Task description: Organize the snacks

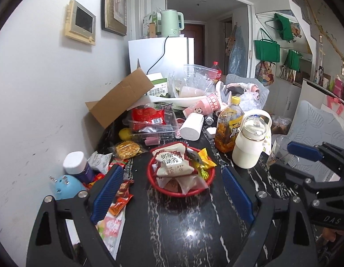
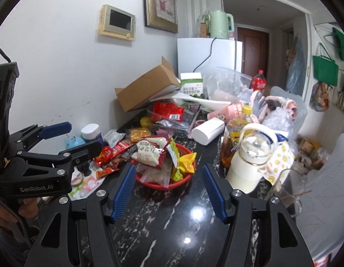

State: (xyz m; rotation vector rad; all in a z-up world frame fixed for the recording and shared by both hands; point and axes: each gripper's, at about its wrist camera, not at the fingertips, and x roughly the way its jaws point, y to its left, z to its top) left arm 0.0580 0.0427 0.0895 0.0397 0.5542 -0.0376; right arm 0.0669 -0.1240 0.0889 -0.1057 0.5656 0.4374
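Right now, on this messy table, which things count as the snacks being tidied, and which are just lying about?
Part of the job:
- red basket piled with snack packets
- loose red snack packets left of the basket
- yellow noodle-like pack

Just lying about:
- cream flask
- iced tea bottle
- paper roll
- cardboard box

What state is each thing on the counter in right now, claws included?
Left claw: open, empty.
Right claw: open, empty.
Red basket: heaped with snack packets.
Cardboard box: tipped over, flaps open.
White flask: upright, lid closed.
Tea bottle: upright, capped, partly full.
Paper roll: lying on its side.
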